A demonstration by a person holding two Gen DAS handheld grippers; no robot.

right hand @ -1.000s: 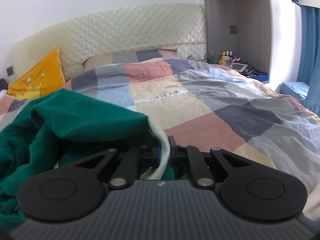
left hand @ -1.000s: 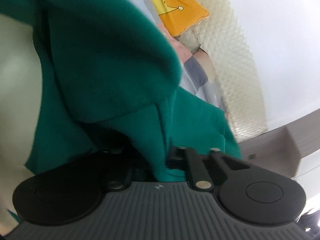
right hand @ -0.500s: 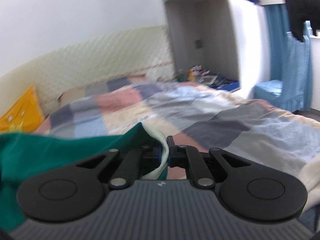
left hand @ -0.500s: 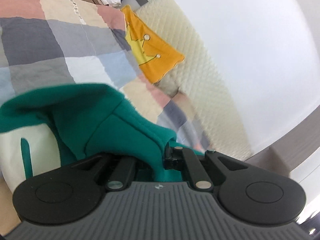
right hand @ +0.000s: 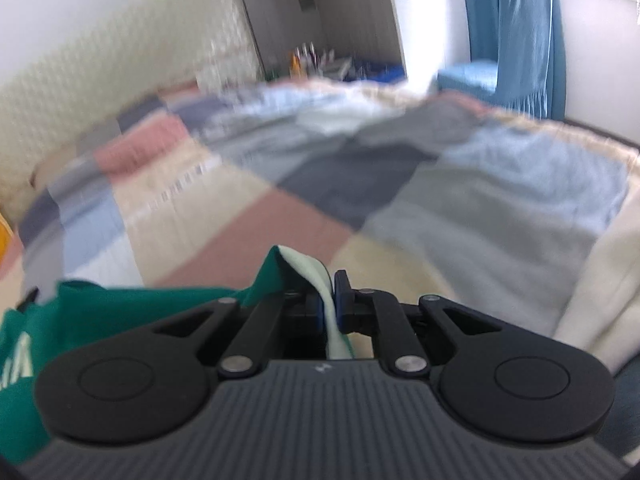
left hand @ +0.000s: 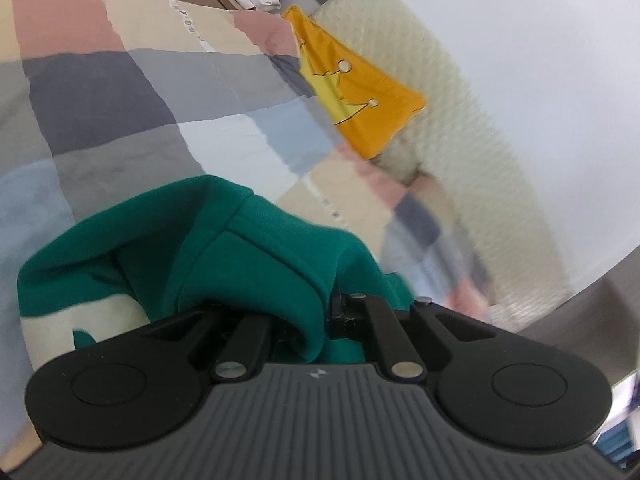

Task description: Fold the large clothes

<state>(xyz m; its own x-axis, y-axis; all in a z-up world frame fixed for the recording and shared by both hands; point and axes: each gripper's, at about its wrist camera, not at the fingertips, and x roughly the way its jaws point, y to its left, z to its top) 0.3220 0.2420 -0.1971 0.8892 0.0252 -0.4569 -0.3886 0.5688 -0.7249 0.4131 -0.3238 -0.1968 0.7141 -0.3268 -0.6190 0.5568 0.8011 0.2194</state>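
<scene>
One green garment (left hand: 256,256) with cream patches shows in both views, bunched toward six o'clock. One patchwork quilt (left hand: 120,92) covers the one bed. One orange cushion (left hand: 360,100) with a crown print lies at about one o'clock in the left view. One quilted headboard (left hand: 460,120) is there, and one blue curtain (right hand: 520,32) at one o'clock in the right view. Two grippers, left gripper (left hand: 326,312) and right gripper (right hand: 330,304).

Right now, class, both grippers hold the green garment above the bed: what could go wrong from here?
1. The right gripper pinches only a thin cream-lined edge of the green sweatshirt; a tug might pull it free.
2. Fabric bunches over the left gripper, so the fold may come out uneven.
3. The sweatshirt could drag and rumple the patchwork quilt.
</scene>
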